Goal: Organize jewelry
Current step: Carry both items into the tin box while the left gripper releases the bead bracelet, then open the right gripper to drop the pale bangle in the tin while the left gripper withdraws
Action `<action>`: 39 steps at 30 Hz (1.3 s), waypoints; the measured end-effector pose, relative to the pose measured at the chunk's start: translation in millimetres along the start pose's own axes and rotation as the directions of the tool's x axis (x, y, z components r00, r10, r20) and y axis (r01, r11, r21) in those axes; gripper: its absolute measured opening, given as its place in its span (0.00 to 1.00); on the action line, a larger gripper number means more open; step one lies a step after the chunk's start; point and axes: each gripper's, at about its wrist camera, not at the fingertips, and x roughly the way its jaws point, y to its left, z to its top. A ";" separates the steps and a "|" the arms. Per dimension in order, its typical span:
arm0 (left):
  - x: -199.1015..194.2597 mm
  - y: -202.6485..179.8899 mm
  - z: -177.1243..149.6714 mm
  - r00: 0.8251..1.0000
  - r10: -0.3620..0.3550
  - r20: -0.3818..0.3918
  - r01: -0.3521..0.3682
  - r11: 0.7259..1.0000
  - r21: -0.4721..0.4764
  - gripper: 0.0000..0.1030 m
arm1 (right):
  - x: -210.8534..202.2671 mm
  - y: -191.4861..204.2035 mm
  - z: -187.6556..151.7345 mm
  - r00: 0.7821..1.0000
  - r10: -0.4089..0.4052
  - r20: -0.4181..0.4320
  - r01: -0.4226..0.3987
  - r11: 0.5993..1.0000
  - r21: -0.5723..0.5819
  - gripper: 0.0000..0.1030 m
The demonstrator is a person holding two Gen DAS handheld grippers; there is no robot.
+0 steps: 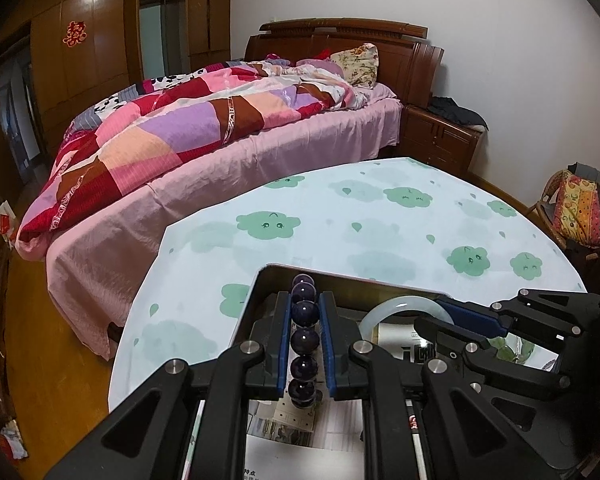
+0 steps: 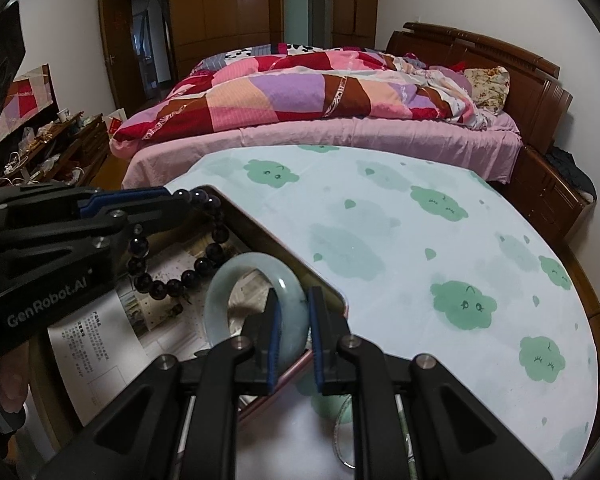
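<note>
Left gripper: jaws closed on the dark bead bracelet, beads running in a line between the blue pads, rest of the loop hanging over the tray. Right gripper: jaws clamped on the pale jade bangle, held upright on edge over the tray's near corner. Tray sits on the cloud-print tablecloth; printed paper lines its bottom.
</note>
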 end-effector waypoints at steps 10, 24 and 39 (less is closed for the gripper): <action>0.1 -0.9 -1.2 1.000 0.001 0.000 -0.001 1.000 0.009 0.15 | 1.4 0.2 0.5 1.000 0.001 0.001 -0.001 1.000 0.003 0.15; -4.4 -1.0 1.7 0.999 0.030 0.025 -0.031 0.999 0.010 0.57 | 0.7 -1.3 1.4 1.000 0.015 0.003 -0.015 1.000 0.012 0.16; -4.2 -1.4 2.0 0.999 0.031 0.025 -0.032 0.999 0.009 0.57 | 1.0 -0.1 1.7 1.000 0.019 0.005 -0.019 1.000 0.008 0.20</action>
